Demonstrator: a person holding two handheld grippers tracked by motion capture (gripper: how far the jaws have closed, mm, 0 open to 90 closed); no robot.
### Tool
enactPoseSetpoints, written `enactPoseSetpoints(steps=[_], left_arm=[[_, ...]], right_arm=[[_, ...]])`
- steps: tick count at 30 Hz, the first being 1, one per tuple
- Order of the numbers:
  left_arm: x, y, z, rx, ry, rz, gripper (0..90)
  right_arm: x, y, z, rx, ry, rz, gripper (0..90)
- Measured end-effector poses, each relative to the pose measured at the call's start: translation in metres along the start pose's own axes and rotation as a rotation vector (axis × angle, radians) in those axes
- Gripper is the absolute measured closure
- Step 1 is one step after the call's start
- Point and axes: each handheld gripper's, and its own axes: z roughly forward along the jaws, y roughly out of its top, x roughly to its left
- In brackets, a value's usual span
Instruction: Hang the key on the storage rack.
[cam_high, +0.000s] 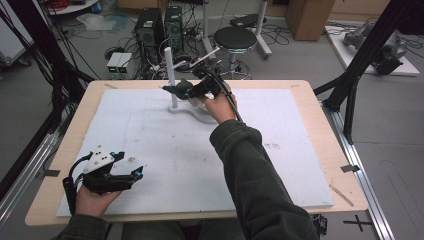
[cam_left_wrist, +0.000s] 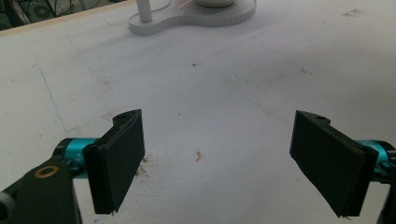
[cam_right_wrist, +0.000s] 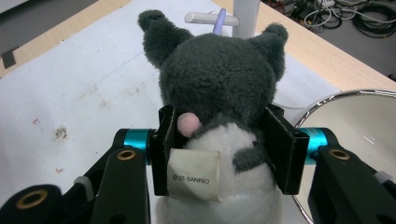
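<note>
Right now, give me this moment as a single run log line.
right gripper: shut on plush toy, beside white stand | left gripper: open, nothing between jaws, over white mat | bowl: at right

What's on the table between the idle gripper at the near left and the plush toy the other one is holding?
Only bare white mat, faintly stained, lies between the left gripper and the plush toy; the high view shows it.

Right gripper (cam_right_wrist: 219, 140) reaches far across, arm stretched, jaws clamped tight around what it carries; left gripper (cam_left_wrist: 219, 158) rests low, jaws spread wide.
</note>
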Motion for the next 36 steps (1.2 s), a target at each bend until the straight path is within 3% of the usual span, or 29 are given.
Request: enactPoseSetpoints(steps=[4, 9, 29, 33, 36], left_arm=[[0.000, 0.000, 0.000, -0.003, -0.001, -0.002, 18.3], [0.000, 0.000, 0.000, -0.002, 0.001, -0.002, 18.3], [0.000, 0.000, -0.001, -0.004, 0.001, -0.003, 18.3], [0.000, 0.000, -0.001, -0.003, 0.002, -0.003, 18.3], [0.000, 0.000, -0.001, -0.005, 0.001, -0.001, 18.3]], right_arm=[[0.000, -0.002, 0.002, -0.003, -0.010, -0.002, 51.0], [-0.006, -0.012, 0.008, 0.014, -0.005, 0.037, 51.0], [0.004, -0.013, 0.027, 0.047, -0.015, -0.004, 50.6], [0.005, -0.018, 0.031, 0.026, -0.023, -0.010, 50.5], [0.004, -0.023, 0.034, 0.024, -0.017, 0.015, 50.4]])
